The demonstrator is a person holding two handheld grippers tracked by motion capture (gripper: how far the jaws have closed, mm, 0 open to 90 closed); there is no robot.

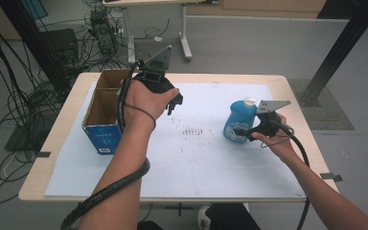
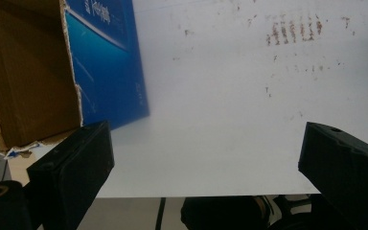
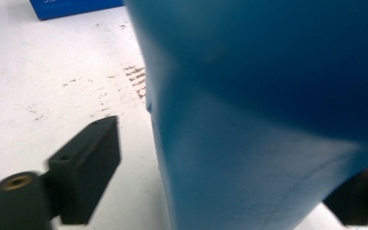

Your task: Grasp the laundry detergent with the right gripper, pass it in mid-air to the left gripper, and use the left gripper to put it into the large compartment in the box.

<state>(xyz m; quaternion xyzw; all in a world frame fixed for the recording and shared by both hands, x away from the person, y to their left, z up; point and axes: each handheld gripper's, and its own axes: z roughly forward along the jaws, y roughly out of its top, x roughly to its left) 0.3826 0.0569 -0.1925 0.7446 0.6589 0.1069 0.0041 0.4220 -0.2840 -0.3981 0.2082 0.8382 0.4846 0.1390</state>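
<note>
The blue bottle stands upright on the counter, at its right side, well apart from the open cardboard box at the left. The right tongs bracket the bottle's lower body; in the right gripper view a gap still shows between the near jaw and the bottle, so the grip is judged not yet made. The left tongs hang open over bare counter beside the box, holding nothing. Judged progress: early. The bottle is reached but not lifted; gripping and carrying, probably to the box, remain.
</note>
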